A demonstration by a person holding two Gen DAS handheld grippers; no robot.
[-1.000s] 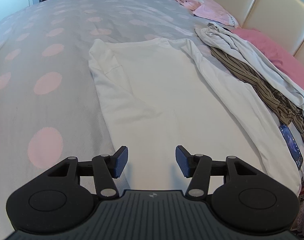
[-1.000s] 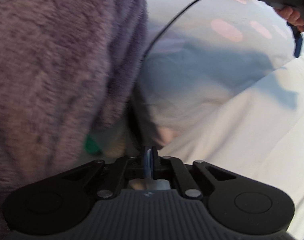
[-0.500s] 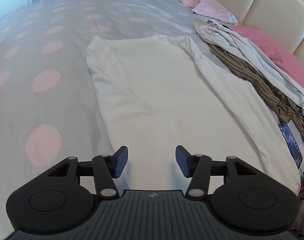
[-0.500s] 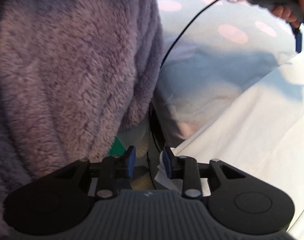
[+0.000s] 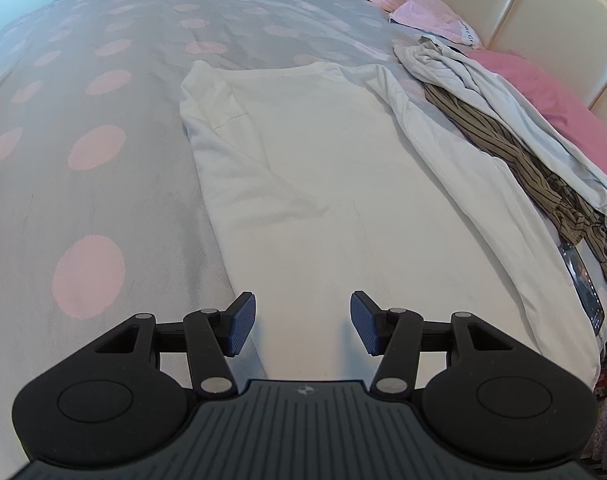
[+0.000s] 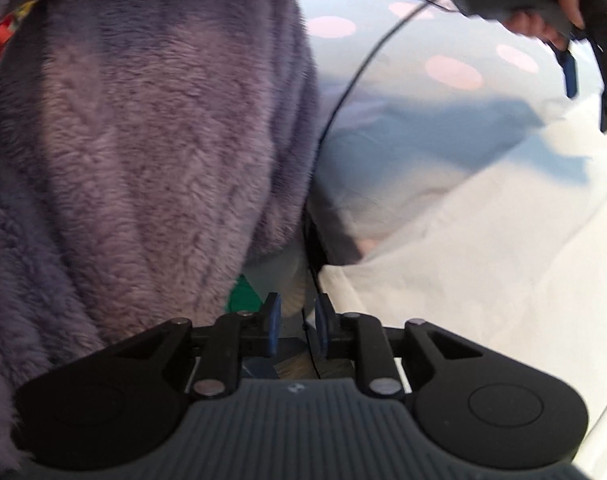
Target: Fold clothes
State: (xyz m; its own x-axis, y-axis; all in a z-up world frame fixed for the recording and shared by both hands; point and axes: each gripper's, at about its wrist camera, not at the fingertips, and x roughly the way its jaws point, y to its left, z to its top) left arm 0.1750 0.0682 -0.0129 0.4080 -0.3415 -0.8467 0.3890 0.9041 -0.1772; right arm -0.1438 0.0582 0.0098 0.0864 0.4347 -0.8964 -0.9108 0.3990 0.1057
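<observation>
White shirt [image 5: 323,184] lies flat on the dotted bed cover [image 5: 95,168], one sleeve folded in, left gripper [image 5: 303,322] wide open and empty above its hem, right gripper [image 6: 295,326] closing, nothing gripped, beside shirt edge.

Your white shirt [image 5: 323,184] is smooth matt cloth, lightly creased. Duvet [image 5: 103,184] under it is matt cloth, grey with pink dots. Headboard [image 5: 543,12] looks like smooth cream leather, slight sheen. Your robe [image 6: 143,140] is fuzzy purple fleece. Left gripper [image 5: 303,322] is matt black plastic, with ribbed blue pads [image 5: 241,324].
</observation>
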